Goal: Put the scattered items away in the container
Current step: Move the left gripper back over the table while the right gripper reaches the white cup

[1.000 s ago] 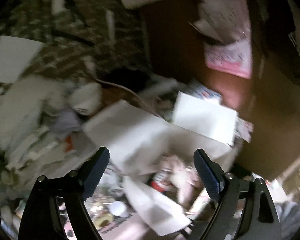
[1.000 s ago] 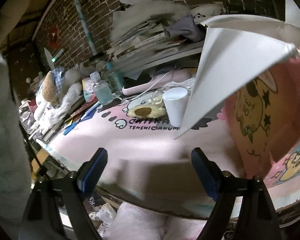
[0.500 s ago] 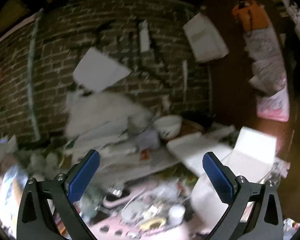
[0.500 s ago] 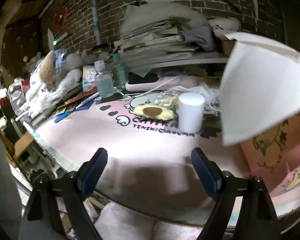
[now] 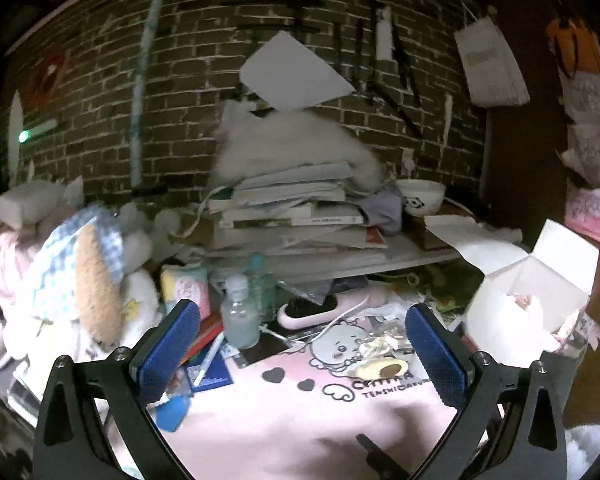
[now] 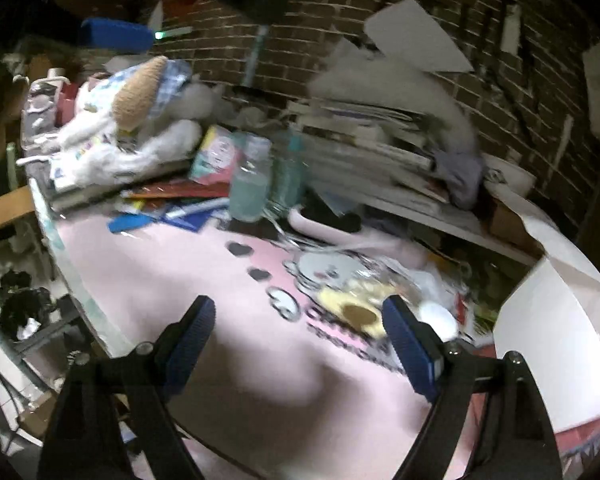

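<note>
Left wrist view showed the left tongs (image 5: 300, 354) spread wide and empty above the pink printed mat on the tabletop (image 5: 284, 428). The open white cardboard box (image 5: 536, 292) stood at the mat's right edge. Scattered items lay along the mat's far side: a clear plastic bottle with pale liquid (image 5: 241, 314) upright, a white pen (image 5: 209, 358) lying slantwise, a yellow snack piece (image 5: 380, 369). The right tongs (image 6: 300, 346) were likewise spread and empty, the snack piece just beyond their right pad, so the right hand seemed nearer to it and the box.

bare pink mat (image 5: 284, 424) in front, bottles (image 5: 241, 320) and book stack (image 5: 296, 216) crowding behind
</note>
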`<move>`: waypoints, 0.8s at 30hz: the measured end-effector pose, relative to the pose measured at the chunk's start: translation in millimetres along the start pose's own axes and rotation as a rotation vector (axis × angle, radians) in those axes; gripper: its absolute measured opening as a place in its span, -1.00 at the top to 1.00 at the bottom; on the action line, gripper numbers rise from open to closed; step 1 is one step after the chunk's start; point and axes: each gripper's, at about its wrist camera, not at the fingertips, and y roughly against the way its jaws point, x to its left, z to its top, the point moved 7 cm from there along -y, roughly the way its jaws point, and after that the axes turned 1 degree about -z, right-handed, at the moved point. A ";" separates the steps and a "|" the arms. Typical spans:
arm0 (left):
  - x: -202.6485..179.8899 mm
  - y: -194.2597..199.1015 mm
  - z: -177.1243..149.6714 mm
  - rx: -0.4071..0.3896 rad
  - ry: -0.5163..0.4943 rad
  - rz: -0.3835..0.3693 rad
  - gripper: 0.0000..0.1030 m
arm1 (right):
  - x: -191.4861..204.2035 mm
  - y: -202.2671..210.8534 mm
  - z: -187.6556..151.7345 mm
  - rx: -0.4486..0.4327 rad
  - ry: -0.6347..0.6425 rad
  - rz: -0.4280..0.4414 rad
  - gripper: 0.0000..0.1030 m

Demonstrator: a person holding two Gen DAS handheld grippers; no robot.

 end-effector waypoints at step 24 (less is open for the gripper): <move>14.3 -7.0 -8.4 0.011 0.048 -0.030 -1.00 | -120.5 -58.6 -27.6 0.238 -0.419 -0.191 0.03</move>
